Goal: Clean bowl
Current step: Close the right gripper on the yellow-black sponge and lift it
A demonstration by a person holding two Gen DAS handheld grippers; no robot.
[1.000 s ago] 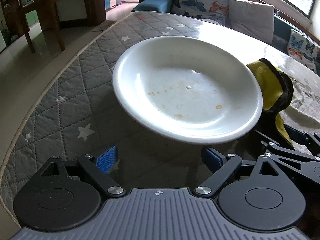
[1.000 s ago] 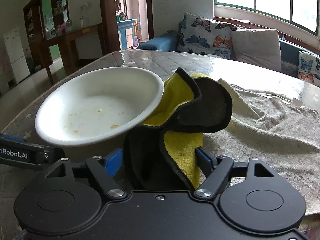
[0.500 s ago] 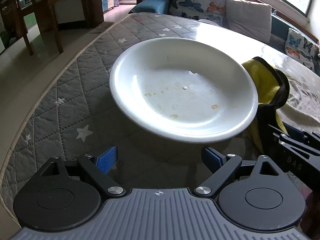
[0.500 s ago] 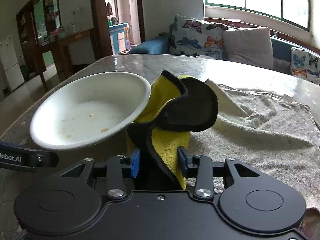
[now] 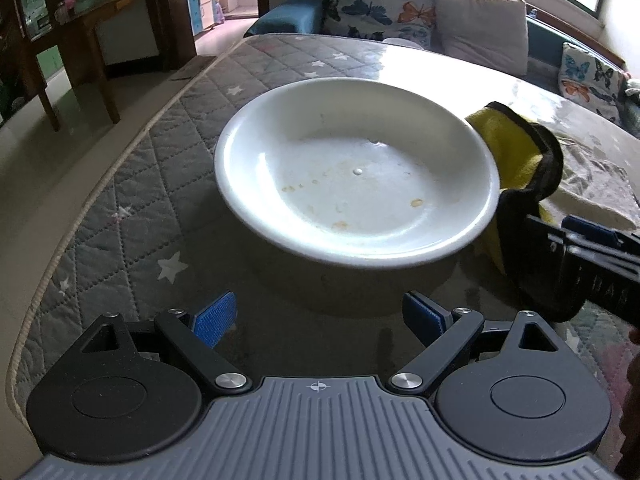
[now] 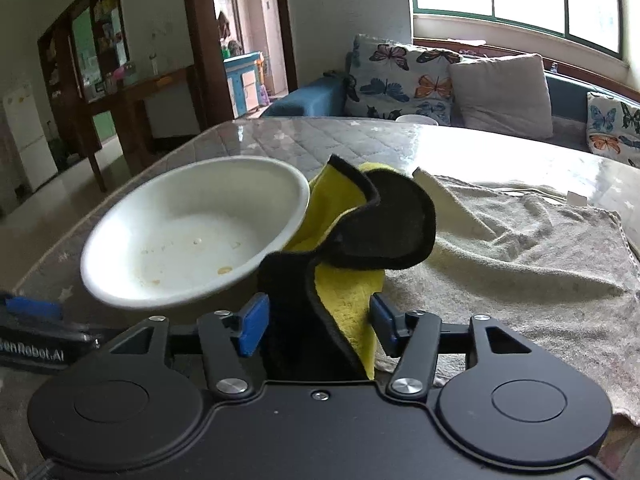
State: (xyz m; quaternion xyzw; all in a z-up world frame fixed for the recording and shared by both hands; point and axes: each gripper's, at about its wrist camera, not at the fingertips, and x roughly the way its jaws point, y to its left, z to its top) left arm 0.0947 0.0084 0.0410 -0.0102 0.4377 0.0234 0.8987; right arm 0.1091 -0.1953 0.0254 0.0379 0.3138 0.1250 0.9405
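A white bowl (image 5: 356, 184) with small orange food spots stands on the quilted grey tabletop (image 5: 120, 216); it also shows in the right wrist view (image 6: 192, 232). My left gripper (image 5: 320, 316) is open and empty, just short of the bowl's near rim. My right gripper (image 6: 316, 324) is shut on a yellow and black cloth (image 6: 352, 240), which stands up beside the bowl's right rim. The cloth (image 5: 516, 148) and the right gripper also show at the right of the left wrist view.
A beige towel (image 6: 520, 248) lies spread on the table right of the bowl. The table edge (image 5: 72, 232) runs along the left, with floor and a wooden table beyond. A sofa with butterfly cushions (image 6: 404, 76) stands behind.
My right gripper closed on the cloth, which had sat between open fingers one second ago. The left gripper drew back slightly from the bowl and stayed open.
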